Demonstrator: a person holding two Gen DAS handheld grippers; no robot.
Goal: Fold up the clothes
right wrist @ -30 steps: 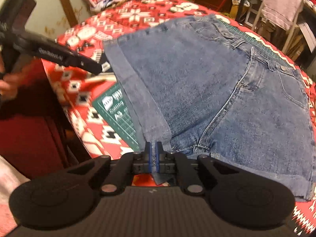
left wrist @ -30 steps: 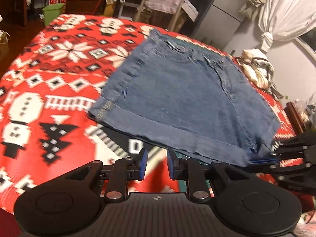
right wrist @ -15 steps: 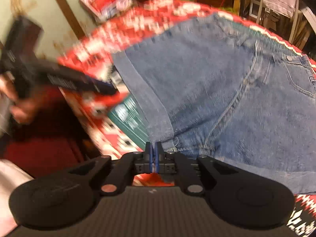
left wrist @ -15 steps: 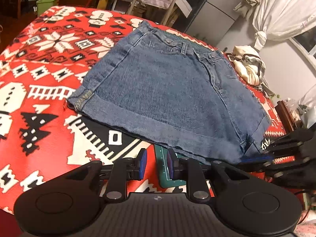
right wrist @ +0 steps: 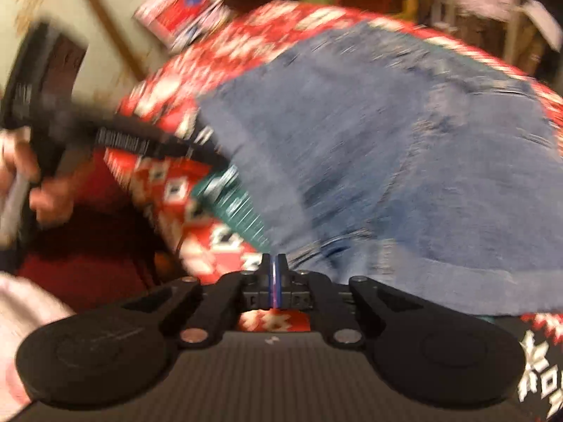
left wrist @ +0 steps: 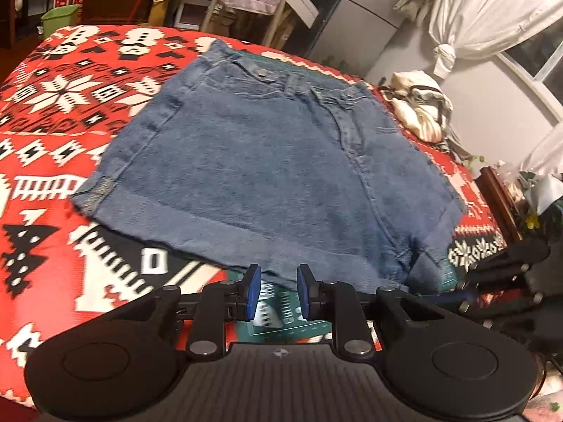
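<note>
Shorts [left wrist: 253, 161] lie on a red patterned blanket [left wrist: 63, 112] (messy room behind); left hand-held gripper [left wrist: 278, 292] gapes narrowly, right hand-held gripper [right wrist: 273, 281] pinched together.

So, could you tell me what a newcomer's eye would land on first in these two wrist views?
The blue denim shorts dominate, spread flat across the middle of the loud red, white and black patterned blanket. In the foreground the left gripper sits open just short of the near hem, above a green cutting mat peeking from under the denim. The right wrist view is heavily blurred, with the right gripper shut at the hem.
</note>
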